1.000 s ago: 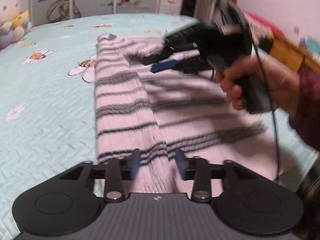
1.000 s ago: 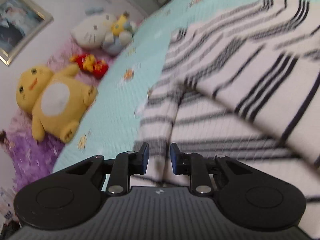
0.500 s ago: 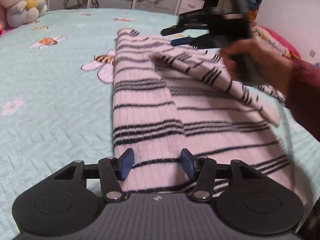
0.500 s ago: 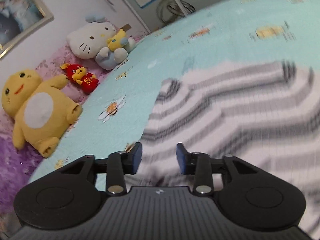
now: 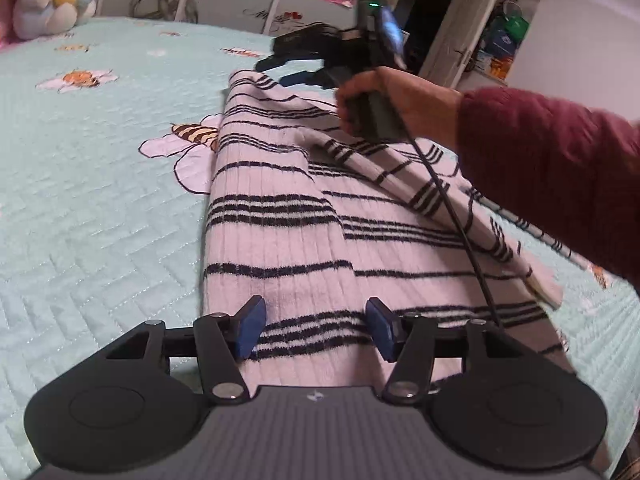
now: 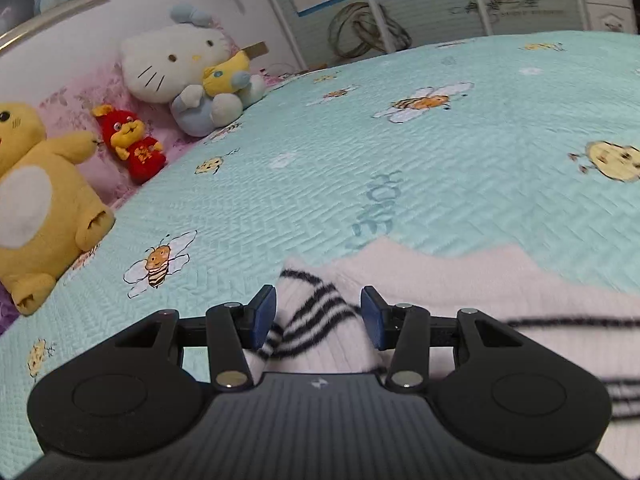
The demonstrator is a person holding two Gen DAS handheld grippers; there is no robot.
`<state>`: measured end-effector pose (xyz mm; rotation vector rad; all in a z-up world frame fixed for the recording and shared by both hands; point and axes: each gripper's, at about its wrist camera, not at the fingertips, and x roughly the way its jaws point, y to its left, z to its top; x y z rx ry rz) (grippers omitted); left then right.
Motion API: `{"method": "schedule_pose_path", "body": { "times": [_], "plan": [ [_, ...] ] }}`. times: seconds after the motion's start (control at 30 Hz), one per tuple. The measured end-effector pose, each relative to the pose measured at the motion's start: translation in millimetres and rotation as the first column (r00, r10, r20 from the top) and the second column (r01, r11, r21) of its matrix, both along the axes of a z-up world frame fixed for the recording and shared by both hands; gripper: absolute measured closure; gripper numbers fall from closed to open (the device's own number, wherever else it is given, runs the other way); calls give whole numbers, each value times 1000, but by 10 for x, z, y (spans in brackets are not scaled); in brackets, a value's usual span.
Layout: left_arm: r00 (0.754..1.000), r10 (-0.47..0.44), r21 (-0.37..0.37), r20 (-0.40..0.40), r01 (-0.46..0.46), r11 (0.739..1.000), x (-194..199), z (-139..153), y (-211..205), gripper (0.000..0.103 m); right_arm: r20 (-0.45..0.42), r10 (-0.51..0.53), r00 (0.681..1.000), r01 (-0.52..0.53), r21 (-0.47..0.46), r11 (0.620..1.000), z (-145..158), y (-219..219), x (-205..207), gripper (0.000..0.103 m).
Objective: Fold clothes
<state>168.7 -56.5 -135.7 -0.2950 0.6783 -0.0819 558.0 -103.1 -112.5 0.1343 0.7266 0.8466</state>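
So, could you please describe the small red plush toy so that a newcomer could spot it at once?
Start at the head of the bed with the mint bee-print quilt. Along the pink pillows sit three plush toys: the red plush stands between the big yellow one and the white cat. It is the smallest and the only red one.

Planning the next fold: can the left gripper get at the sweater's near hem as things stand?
Probably yes. The left gripper is open right over the striped sweater, with nothing between them; the right gripper works the far end.

- Sweater [image 5: 288,240] — near hem hidden beneath the left hand-held gripper [image 5: 316,330].
- Right view: sweater's right part blurred, cut by the edge.
- Yellow plush [image 6: 36,208] — cut off at left.
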Motion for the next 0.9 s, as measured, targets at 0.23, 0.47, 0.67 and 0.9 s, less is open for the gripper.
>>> {"method": "schedule_pose_path", "body": {
  "times": [0.23,0.47,0.67,0.9],
  "plan": [
    [1000,-22,44,15,21,999,-20,-41,-77,34,12,42,999,-41,-73,996,-109,161,81,78],
    [1000,-19,91,12,18,996,-35,-49,-137,34,-20,53,998,-54,-73,996,-239,206,153,94],
    [1000,-18,96,14,17,995,-38,-54,-144,34,15,-12,1000,10,119,993,32,-156,-32,71],
    [999,-31,81,23,29,996,-43,-70,-131,30,-233,68,970,-7,253,967,-231,51,97,72]
  ]
}}
